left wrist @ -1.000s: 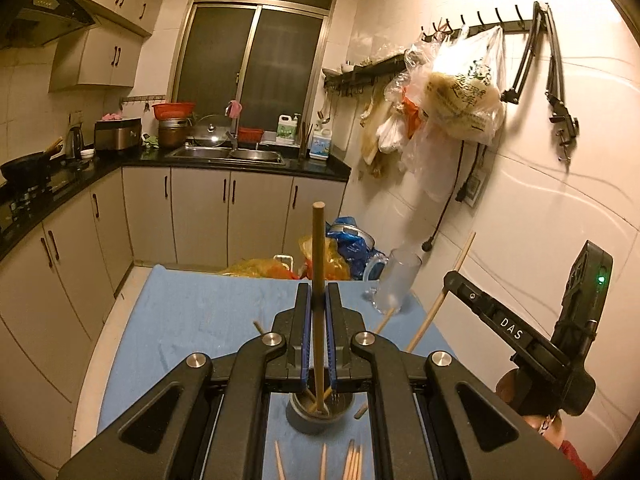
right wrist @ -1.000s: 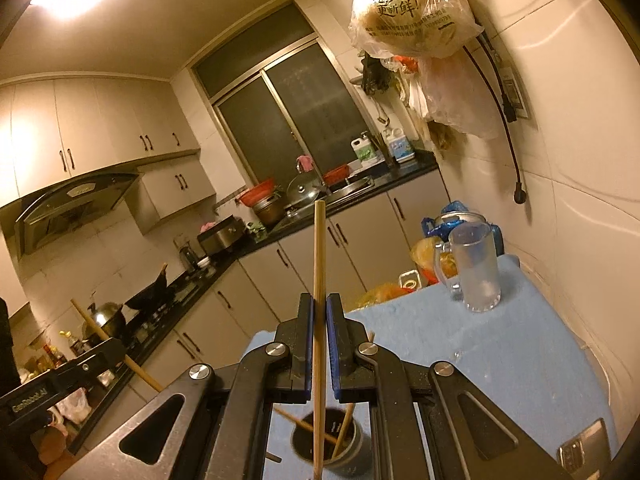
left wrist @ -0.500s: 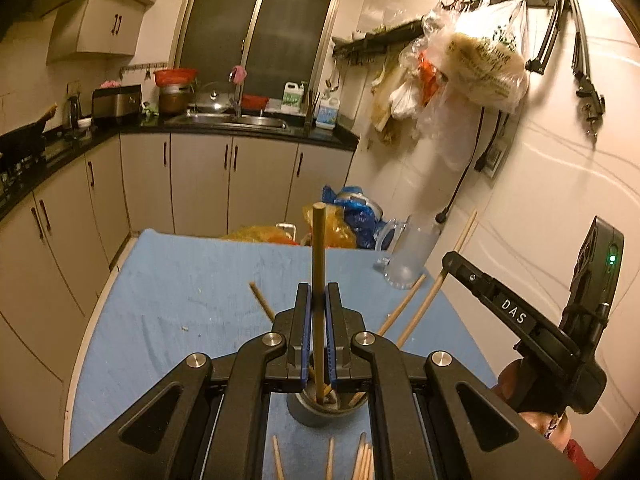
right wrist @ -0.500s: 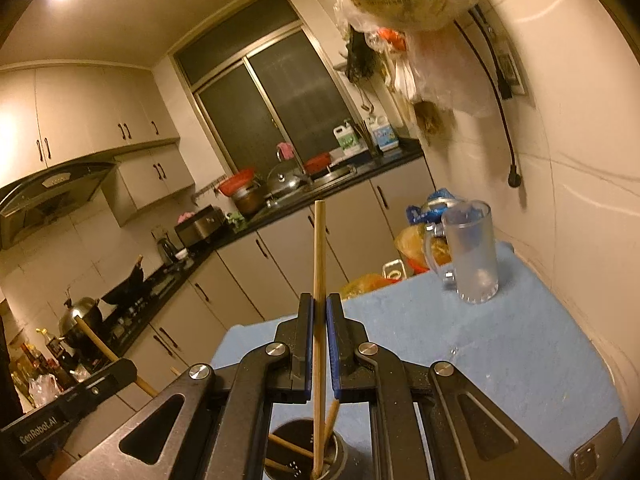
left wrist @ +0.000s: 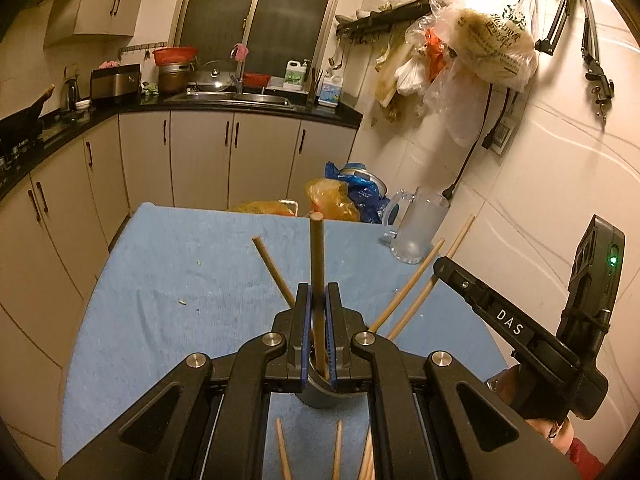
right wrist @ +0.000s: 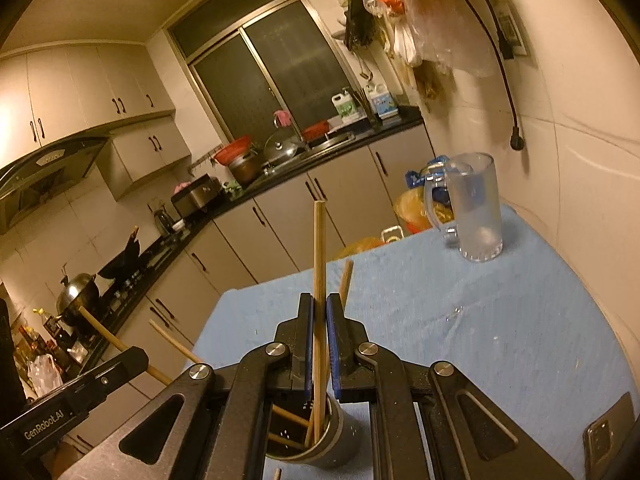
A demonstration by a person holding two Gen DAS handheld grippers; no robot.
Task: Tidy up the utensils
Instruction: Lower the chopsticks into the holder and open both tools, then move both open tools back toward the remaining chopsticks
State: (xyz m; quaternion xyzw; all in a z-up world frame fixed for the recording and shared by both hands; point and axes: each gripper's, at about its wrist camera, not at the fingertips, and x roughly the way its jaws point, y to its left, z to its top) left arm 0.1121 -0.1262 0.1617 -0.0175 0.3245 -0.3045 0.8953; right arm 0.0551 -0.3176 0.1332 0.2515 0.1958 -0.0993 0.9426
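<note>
- Left gripper (left wrist: 319,304) clenched on an upright brown wooden chopstick (left wrist: 317,272), lower end down inside the dark grey cylindrical holder (left wrist: 318,396).
- Right gripper (right wrist: 319,320) closed around a pale wooden chopstick (right wrist: 319,264), tip apparently inside the same holder (right wrist: 332,440); contact with the pads hard to judge.
- Other chopsticks leaning out of the holder (left wrist: 408,284).
- More lying loose on the blue tablecloth (left wrist: 160,280), nearest the camera (left wrist: 338,456).
- Frosted glass mug (right wrist: 478,208) well apart, by the wall.

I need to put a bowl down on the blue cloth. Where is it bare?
Bare: the blue cloth from the metal cup to its far left edge, and the stretch between cup and glass mug. Crowded: around the cup, where loose chopsticks lie.
</note>
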